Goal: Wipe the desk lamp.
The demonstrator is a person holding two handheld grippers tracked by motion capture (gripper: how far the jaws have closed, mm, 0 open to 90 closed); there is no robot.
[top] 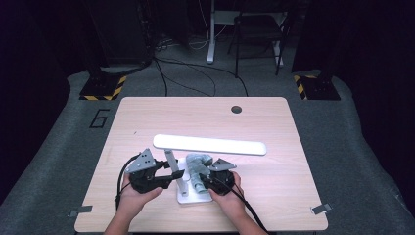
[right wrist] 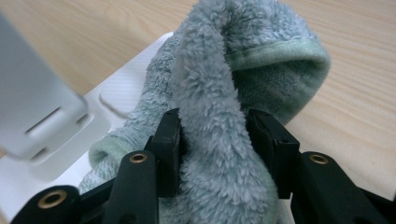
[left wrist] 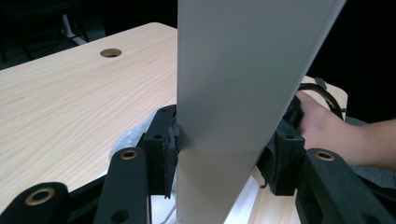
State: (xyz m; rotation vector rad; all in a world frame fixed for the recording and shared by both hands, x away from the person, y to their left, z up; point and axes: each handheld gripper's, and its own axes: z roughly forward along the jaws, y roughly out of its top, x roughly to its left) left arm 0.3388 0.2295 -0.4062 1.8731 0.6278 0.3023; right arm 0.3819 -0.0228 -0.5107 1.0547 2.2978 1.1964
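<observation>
A white desk lamp stands near the table's front edge, with a long light bar [top: 210, 144], a flat upright arm [top: 172, 161] and a white base [top: 193, 197]. My left gripper [top: 173, 172] is shut on that arm from the left. In the left gripper view its pads [left wrist: 170, 149] press both sides of the arm [left wrist: 233, 93]. A fluffy grey-green cloth [top: 196, 169] lies bunched on the base. My right gripper [top: 204, 177] is shut on a fold of the cloth [right wrist: 224, 70], which is squeezed between its pads [right wrist: 168, 144] just above the base [right wrist: 121, 93].
The wooden table [top: 147, 117] has a round cable hole [top: 236, 109] at the back. Beyond it, cables, a chair [top: 259, 29] and two stand feet with yellow-black tape [top: 103, 88] sit on the floor. The person's right hand [left wrist: 327, 130] is close behind the lamp arm.
</observation>
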